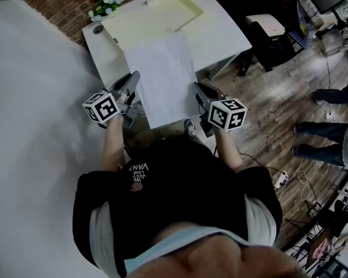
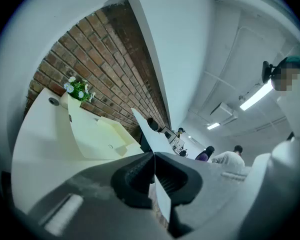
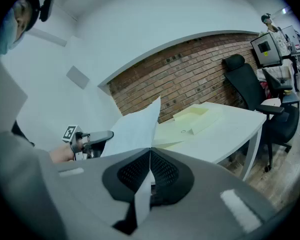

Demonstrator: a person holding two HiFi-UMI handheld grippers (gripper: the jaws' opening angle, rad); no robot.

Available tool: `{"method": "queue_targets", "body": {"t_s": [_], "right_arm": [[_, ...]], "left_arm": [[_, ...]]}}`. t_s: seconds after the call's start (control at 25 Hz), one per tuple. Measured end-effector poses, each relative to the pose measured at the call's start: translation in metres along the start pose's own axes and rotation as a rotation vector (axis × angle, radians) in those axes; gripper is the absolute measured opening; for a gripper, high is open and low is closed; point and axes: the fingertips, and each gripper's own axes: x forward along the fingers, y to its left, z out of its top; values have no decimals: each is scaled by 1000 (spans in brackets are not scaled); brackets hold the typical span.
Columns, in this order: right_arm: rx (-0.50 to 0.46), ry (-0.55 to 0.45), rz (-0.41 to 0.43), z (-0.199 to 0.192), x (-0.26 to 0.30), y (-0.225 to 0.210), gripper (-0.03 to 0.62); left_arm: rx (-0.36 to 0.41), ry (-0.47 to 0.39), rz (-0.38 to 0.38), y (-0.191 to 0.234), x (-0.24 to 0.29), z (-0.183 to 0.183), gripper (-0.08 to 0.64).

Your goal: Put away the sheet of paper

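A white sheet of paper is held up above the near part of the white table. My left gripper is shut on the sheet's left edge and my right gripper is shut on its right edge. In the left gripper view the paper runs edge-on out of the closed left gripper. In the right gripper view the paper spreads from the right gripper across to the left gripper. A cream open folder lies on the table beyond the sheet.
A small pot of white flowers stands at the table's back left corner by the brick wall. A black office chair sits right of the table. People's legs and a cable with a power strip occupy the wooden floor at right.
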Motion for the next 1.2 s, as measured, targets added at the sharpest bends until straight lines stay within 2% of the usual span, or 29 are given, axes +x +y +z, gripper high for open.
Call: {"method": "queue_targets", "body": {"t_s": [0.52,1.2], "right_arm": [[-7,15,67,17,6,-24,2],[-38,91,177,50,5,-93,2]], "left_arm": [[-5,-39,54,-1,20,2,0],[-34,-146,153,-17,76,-13,0]]}}
